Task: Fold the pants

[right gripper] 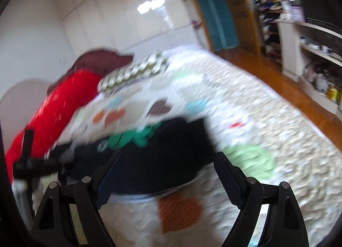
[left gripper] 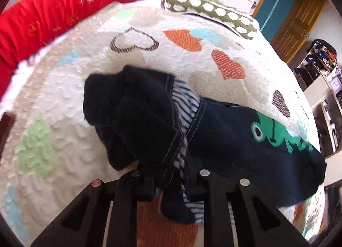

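Note:
Small dark navy pants (left gripper: 224, 136) with a green frog print (left gripper: 275, 133) and a striped lining lie bunched on a cream bedspread with hearts (left gripper: 149, 40). My left gripper (left gripper: 168, 183) is shut on the pants' near edge, holding a fold of cloth lifted. In the blurred right wrist view the pants (right gripper: 149, 161) lie just ahead of my right gripper (right gripper: 166, 155), which is open and empty above them. The left gripper (right gripper: 27, 161) shows at the left edge there.
A red bolster (left gripper: 64, 5) and a polka-dot pillow (left gripper: 213, 10) lie at the bed's far end. A wooden floor (right gripper: 277, 80), white shelves (right gripper: 310, 54) and a door (right gripper: 213, 12) lie beyond the bed's right side.

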Demonstrator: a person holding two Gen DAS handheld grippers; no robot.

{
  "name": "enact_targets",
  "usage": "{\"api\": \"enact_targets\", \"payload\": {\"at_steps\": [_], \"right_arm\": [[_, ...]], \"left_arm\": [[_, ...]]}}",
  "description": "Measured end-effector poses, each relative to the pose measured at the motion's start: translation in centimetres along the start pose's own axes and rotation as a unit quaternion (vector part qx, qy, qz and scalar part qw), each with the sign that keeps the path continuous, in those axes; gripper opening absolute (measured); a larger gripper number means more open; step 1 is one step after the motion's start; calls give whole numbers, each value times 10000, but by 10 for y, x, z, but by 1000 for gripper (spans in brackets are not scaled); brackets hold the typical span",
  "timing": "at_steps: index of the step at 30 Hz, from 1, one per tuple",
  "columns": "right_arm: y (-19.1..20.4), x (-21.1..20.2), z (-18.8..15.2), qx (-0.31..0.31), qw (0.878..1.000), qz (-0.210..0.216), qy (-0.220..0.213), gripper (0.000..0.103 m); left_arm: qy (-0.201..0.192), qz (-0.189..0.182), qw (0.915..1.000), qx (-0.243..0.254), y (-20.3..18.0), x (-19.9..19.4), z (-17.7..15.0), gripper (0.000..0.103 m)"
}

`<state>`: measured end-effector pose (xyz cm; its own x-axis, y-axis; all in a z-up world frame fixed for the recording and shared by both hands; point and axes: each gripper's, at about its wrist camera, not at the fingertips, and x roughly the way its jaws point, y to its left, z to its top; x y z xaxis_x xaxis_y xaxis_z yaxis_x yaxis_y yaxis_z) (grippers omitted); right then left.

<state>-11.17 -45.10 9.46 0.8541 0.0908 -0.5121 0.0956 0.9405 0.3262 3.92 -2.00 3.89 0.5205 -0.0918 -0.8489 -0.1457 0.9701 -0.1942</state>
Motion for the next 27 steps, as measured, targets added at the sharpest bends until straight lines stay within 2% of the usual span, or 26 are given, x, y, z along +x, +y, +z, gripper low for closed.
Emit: {"api": "enact_targets", "payload": {"at_steps": [2,5,8,11,12,13,14,15,17,22,24,27], "right_arm": [[-12,-1,0,76,9998,-175,16,92],[-19,17,-7,154,9988,-284,378,92],[-15,47,-9,188,9956,26,914,92],[-10,70,-6,197,9913,333,1255,91],[-9,78,-6,214,9890,434,1399,88],[-11,84,-6,281,9846,665,1595,61],[-12,90,-9,414,9785,912,1803,17],[-14,90,-10,624,9732,1090,1927,14],[-15,75,-13,747,9718,1240,1860,14],[1,12,-32,343,9751,1346,1727,14],[3,-10,-44,99,9780,1241,1676,14],[0,-25,-63,-179,9812,775,1756,26]], "left_arm": [[-60,-63,10000,-44,4,-17,-11,19],[-92,-198,9996,-180,12,-36,-25,19],[-107,-258,9994,-225,18,-48,-35,19],[-72,-187,9995,-244,21,-47,-43,19],[-61,-185,9995,-262,22,-46,-45,19],[-66,-170,9995,-270,22,-46,-47,19],[-84,-154,9995,-270,23,-47,-49,19],[-115,-134,9995,-259,22,-50,-51,19],[-195,-112,9995,-219,23,-58,-56,19],[-280,-78,9995,-127,33,-82,-75,19],[-291,-6,9995,-97,41,-90,-88,22],[-286,148,9995,-42,50,-98,-104,24]]}}
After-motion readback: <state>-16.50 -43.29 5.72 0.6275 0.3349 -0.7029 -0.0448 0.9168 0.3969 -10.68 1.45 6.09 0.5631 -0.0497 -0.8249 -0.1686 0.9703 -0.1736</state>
